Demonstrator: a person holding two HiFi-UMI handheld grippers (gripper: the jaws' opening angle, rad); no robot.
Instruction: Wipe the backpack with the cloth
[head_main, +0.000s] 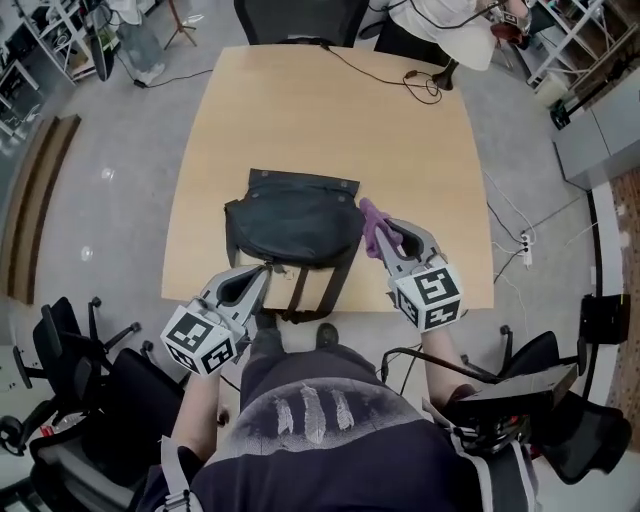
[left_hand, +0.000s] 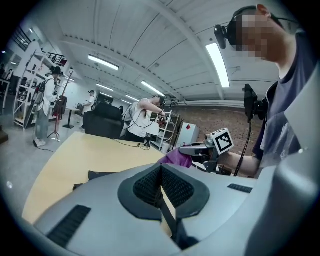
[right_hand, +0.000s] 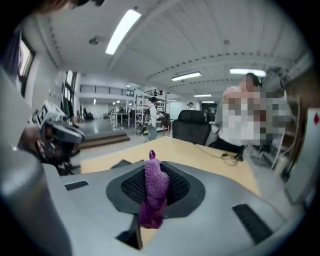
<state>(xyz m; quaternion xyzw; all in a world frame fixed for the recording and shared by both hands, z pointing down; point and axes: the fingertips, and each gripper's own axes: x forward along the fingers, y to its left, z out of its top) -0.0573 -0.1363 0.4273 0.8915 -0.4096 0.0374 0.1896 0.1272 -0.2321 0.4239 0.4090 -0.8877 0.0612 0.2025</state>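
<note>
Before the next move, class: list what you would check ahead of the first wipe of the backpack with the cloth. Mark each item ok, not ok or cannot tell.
1. Cloth gripped by the right hand-held gripper: ok, its jaws are shut on it.
2. Backpack resting on the table: ok, it lies near the front edge.
3. Cloth touching the backpack: cannot tell; it sits at the bag's right edge.
4. Left hand-held gripper steadying the backpack: cannot tell; its jaws are together at the bag's near-left corner, with nothing clearly between them.
5. Room on the table beyond the backpack: ok; only a cable lies at the far end.
</note>
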